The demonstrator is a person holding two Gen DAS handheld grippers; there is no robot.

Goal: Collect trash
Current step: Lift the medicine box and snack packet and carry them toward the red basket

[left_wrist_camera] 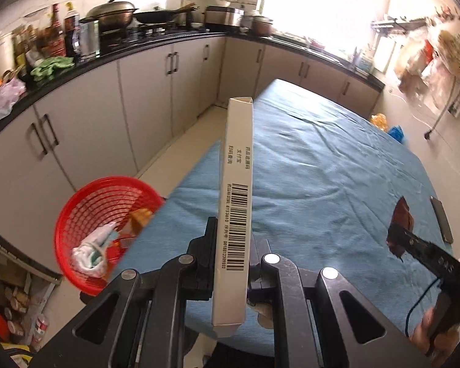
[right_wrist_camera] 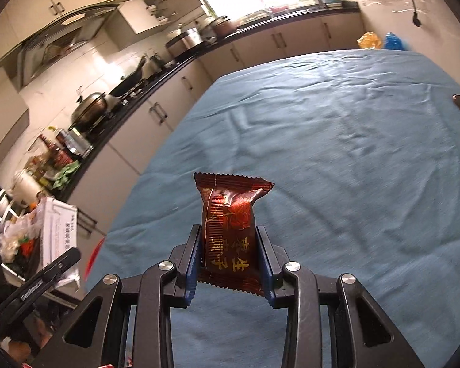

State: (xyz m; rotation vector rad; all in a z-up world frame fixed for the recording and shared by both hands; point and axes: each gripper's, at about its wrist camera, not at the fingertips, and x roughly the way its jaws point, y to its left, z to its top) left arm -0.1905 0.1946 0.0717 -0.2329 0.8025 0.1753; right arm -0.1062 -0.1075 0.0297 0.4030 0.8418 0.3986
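Left gripper (left_wrist_camera: 230,245) clamping white box (left_wrist_camera: 236,202) edge-on over table (left_wrist_camera: 322,168); right gripper (right_wrist_camera: 228,245) pinching brown snack wrapper (right_wrist_camera: 230,227). Red basket (left_wrist_camera: 86,211) sitting beside table edge. Risks: tall box pivoting loose, either item missing basket.

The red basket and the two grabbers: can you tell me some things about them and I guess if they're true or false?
1. The left gripper holds a thin white box. True.
2. The red basket is empty. False: crumpled white trash and other bits lie inside.
3. The right gripper holds a green bottle. False: it pinches a dark red snack wrapper.
4. The table has a blue cloth. True.
5. The red basket sits on the table. False: it is beside the table's edge, lower down.
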